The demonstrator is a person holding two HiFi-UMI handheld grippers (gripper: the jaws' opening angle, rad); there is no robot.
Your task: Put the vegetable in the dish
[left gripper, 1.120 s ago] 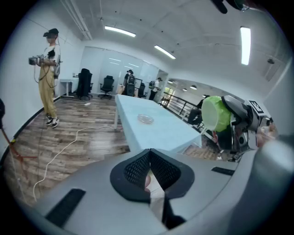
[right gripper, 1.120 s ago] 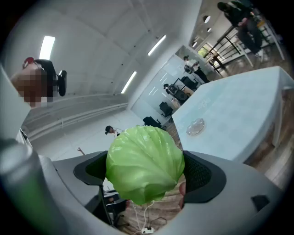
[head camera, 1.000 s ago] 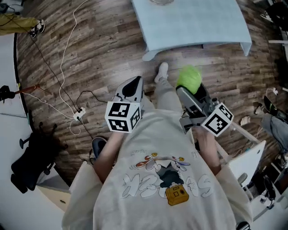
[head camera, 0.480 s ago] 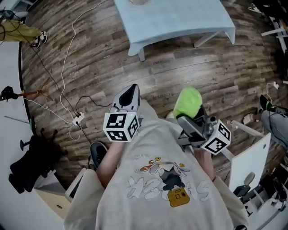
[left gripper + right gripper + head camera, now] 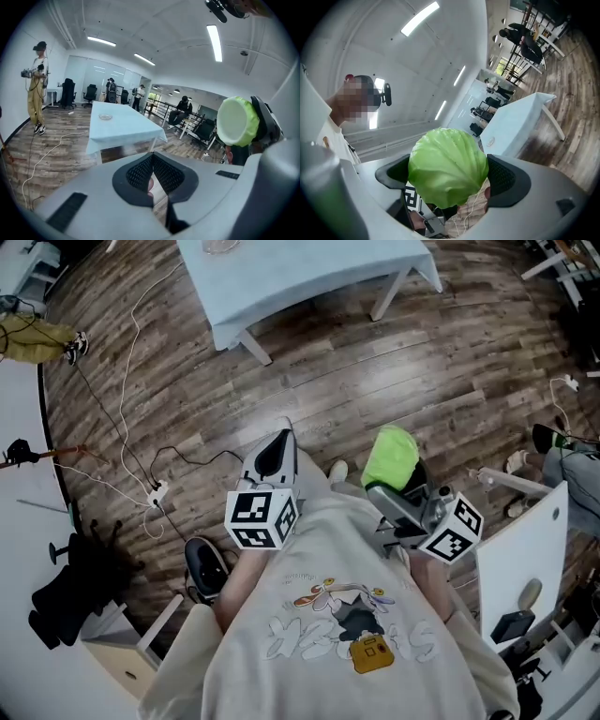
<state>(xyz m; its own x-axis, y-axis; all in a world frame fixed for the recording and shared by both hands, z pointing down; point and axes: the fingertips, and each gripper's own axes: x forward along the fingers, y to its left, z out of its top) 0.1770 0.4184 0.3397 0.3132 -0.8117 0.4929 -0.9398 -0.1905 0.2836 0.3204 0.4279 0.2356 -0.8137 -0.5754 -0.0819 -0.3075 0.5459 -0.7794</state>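
Observation:
A green cabbage (image 5: 447,166) fills the jaws of my right gripper (image 5: 449,174), which is shut on it; from the head view the cabbage (image 5: 391,456) shows held in front of my chest by the right gripper (image 5: 401,476). My left gripper (image 5: 273,454) is held up beside it, jaws pressed together with nothing between them (image 5: 152,177). The cabbage (image 5: 237,122) also appears at the right of the left gripper view. A small clear dish (image 5: 106,117) lies on the light blue table (image 5: 123,126), far ahead; its edge (image 5: 220,246) shows at the top of the head view.
The light blue table (image 5: 309,273) stands on a wood floor some way ahead. White and black cables (image 5: 141,352) trail over the floor at left. A black chair (image 5: 70,587) sits at lower left, a white panel (image 5: 511,568) at right. People stand and sit in the distance.
The table has slid up and left in the head view and lies farther off. Both grippers stay held at my chest, the right still gripping the cabbage.

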